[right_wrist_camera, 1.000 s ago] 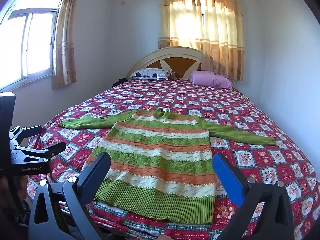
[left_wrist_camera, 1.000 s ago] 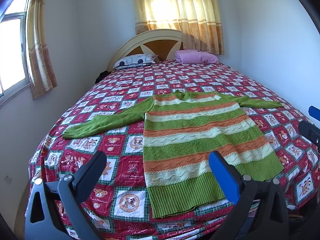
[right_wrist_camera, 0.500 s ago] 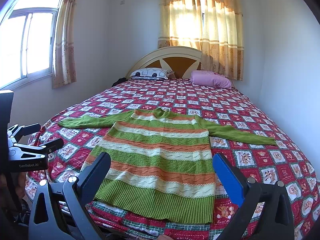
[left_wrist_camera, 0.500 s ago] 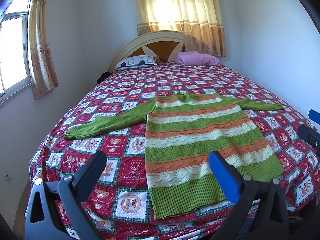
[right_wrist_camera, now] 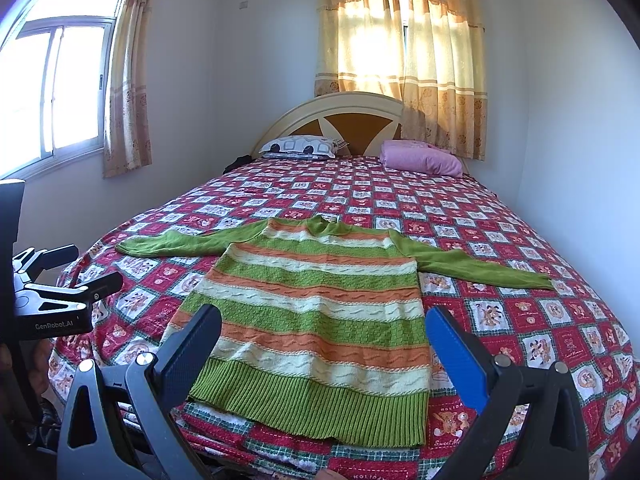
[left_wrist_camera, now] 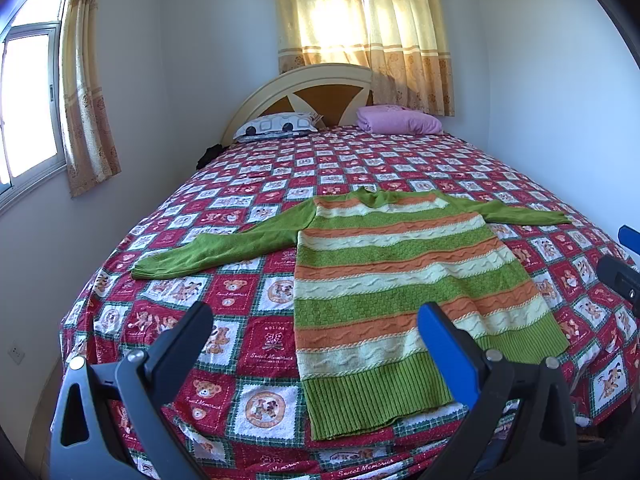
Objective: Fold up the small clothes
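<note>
A small knitted sweater (left_wrist_camera: 400,280) (right_wrist_camera: 316,308) with green, orange and cream stripes lies flat on the bed, hem toward me and both green sleeves spread out sideways. My left gripper (left_wrist_camera: 316,328) hovers open above the foot of the bed, just left of the hem. Nothing is between its fingers. My right gripper (right_wrist_camera: 324,332) also hangs open and holds nothing, above the hem. Each gripper shows at the edge of the other's view, the right gripper (left_wrist_camera: 620,276) and the left gripper (right_wrist_camera: 56,292).
The bed (left_wrist_camera: 248,400) has a red patchwork cover with teddy-bear squares. A patterned pillow (left_wrist_camera: 276,124) and a pink pillow (left_wrist_camera: 400,120) lie by the headboard (right_wrist_camera: 332,116). Walls close in on both sides; a window (right_wrist_camera: 48,92) is on the left.
The left gripper's view has tilted slightly, so the sweater sits a little lower in its frame. The right gripper and the sweater have hardly moved.
</note>
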`<control>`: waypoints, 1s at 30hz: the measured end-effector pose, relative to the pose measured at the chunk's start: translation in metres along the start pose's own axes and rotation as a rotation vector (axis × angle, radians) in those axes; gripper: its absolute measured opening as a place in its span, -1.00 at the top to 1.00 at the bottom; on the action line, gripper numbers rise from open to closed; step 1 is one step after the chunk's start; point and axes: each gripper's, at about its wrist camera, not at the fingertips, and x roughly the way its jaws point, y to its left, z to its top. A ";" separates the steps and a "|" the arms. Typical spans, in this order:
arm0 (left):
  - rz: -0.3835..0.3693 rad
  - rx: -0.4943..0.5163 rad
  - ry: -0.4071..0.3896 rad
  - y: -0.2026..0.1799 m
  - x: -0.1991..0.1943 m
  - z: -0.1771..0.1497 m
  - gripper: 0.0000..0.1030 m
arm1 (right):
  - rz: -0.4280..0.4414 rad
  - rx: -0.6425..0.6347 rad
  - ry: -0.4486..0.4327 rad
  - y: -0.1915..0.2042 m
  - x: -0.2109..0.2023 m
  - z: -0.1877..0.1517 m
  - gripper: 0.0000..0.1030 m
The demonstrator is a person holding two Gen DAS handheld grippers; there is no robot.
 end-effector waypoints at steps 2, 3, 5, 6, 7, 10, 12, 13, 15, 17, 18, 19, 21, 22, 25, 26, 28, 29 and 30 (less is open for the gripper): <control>0.000 -0.001 -0.001 0.001 0.000 0.001 -1.00 | -0.001 0.000 0.000 0.000 0.000 0.000 -0.98; 0.001 0.000 -0.001 0.000 0.000 0.000 -1.00 | 0.000 0.001 0.000 0.000 0.000 0.000 -0.98; 0.001 -0.001 -0.002 0.001 0.000 0.001 -1.00 | -0.002 0.001 0.001 0.001 0.000 0.000 -0.98; 0.000 -0.001 -0.001 0.001 0.000 0.001 -1.00 | -0.001 0.001 0.001 0.001 0.000 -0.001 -0.98; 0.001 0.001 -0.001 0.000 0.000 0.001 -1.00 | 0.000 0.001 0.001 0.001 0.001 0.000 -0.98; -0.001 0.000 -0.001 0.001 0.000 0.001 -1.00 | -0.001 0.001 0.001 0.001 0.001 0.000 -0.98; 0.001 0.000 -0.001 0.001 0.000 0.001 -1.00 | -0.001 0.000 0.003 0.001 0.001 0.000 -0.98; 0.001 0.000 -0.001 0.001 0.000 0.001 -1.00 | -0.001 0.000 0.001 0.001 0.001 0.000 -0.98; 0.001 0.001 -0.001 0.001 0.000 0.001 -1.00 | -0.001 0.001 0.002 0.001 0.001 0.000 -0.98; 0.001 -0.001 -0.002 0.001 0.000 0.001 -1.00 | -0.001 0.002 0.003 0.001 0.001 -0.001 -0.98; 0.001 -0.001 -0.002 0.002 0.000 0.001 -1.00 | -0.001 0.002 0.003 0.002 0.001 -0.001 -0.98; 0.002 -0.001 -0.002 0.002 0.000 0.002 -1.00 | -0.002 0.001 0.004 0.002 0.001 -0.001 -0.98; 0.003 -0.003 -0.002 0.003 0.000 0.002 -1.00 | 0.000 0.000 0.004 0.001 0.001 -0.001 -0.98; 0.002 -0.003 -0.002 0.004 0.000 0.002 -1.00 | 0.000 0.001 0.004 0.001 0.001 -0.001 -0.98; 0.003 -0.003 -0.003 0.004 0.000 0.002 -1.00 | -0.001 0.001 0.005 0.001 0.001 -0.001 -0.98; 0.002 -0.003 -0.002 0.004 0.000 0.002 -1.00 | -0.001 0.000 0.005 0.001 0.001 -0.001 -0.98; 0.003 -0.003 -0.002 0.004 0.000 0.002 -1.00 | 0.000 0.002 0.005 0.001 0.001 -0.001 -0.98; 0.002 -0.002 -0.002 0.004 0.000 0.002 -1.00 | 0.000 0.004 0.004 0.001 0.001 -0.001 -0.98; 0.002 -0.002 -0.002 0.004 0.000 0.002 -1.00 | 0.000 0.002 0.005 0.001 0.001 -0.001 -0.98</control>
